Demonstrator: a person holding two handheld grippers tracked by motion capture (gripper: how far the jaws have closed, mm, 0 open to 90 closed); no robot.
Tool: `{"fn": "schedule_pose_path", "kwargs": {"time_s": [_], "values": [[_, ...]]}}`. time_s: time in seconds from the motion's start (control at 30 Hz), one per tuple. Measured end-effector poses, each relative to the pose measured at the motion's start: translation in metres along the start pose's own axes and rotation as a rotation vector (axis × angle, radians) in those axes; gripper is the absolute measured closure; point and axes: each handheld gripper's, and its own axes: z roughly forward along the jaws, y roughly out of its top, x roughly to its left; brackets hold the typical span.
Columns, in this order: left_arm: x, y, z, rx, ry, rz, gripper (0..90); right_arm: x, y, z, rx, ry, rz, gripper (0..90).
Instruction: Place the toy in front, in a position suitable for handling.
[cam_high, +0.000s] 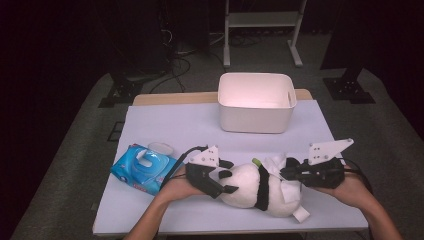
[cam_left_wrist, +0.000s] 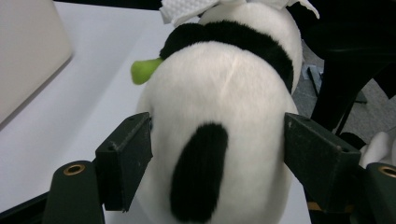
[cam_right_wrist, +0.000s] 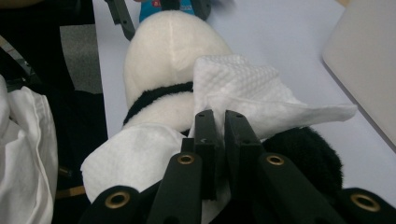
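Leftmost, wipes pack (cam_high: 142, 168) near table's (cam_high: 165, 125) left edge; then left gripper (cam_high: 224, 176), jaws released, flanking plush panda (cam_high: 255, 190) lying near centre-front; white bin (cam_high: 256, 102) far behind; rightmost, right gripper (cam_high: 286, 173) clenched on white tissue (cam_right_wrist: 252, 98) against panda.

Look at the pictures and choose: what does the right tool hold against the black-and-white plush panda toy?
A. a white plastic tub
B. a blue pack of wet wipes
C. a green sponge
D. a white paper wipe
D: in the right gripper view, the right tool has its jaws shut on a white paper wipe draped over the black-and-white plush panda toy.
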Motion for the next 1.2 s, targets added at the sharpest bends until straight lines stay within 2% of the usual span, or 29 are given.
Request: {"fn": "schedule_pose_path", "kwargs": {"time_s": [0.07, 0.13, 0.23, 0.37, 0.47, 0.57, 0.7, 0.87, 1.2], "values": [[0.000, 0.002, 0.005, -0.001, -0.016, -0.004, 26.2, 0.001, 0.006, 0.004, 0.011, -0.001, -0.020, 83.4], [-0.002, 0.003, 0.007, 0.010, 0.000, 0.024, 33.2, 0.003, 0.012, 0.009, 0.028, -0.008, -0.044, 83.4], [-0.006, 0.003, 0.006, 0.011, 0.009, 0.040, 39.9, 0.004, 0.022, 0.019, 0.046, -0.003, -0.078, 83.5], [-0.011, 0.004, 0.005, 0.028, 0.020, 0.072, 42.7, 0.007, 0.033, 0.034, 0.067, 0.012, -0.108, 83.4], [-0.012, 0.003, 0.004, 0.033, 0.029, 0.076, 43.5, 0.010, 0.039, 0.041, 0.086, 0.017, -0.134, 83.5], [-0.012, 0.003, 0.003, 0.029, 0.026, 0.075, 43.8, 0.008, 0.039, 0.034, 0.091, 0.011, -0.130, 83.5], [-0.011, 0.002, 0.003, 0.026, 0.019, 0.070, 43.8, 0.009, 0.029, 0.019, 0.076, -0.009, -0.108, 83.5], [-0.012, 0.004, 0.004, 0.030, 0.019, 0.077, 43.6, 0.009, 0.017, 0.003, 0.039, 0.007, -0.063, 82.8], [-0.010, 0.002, 0.003, 0.028, 0.022, 0.063, 42.3, 0.016, 0.022, -0.005, 0.012, 0.019, -0.104, 73.3]]}}
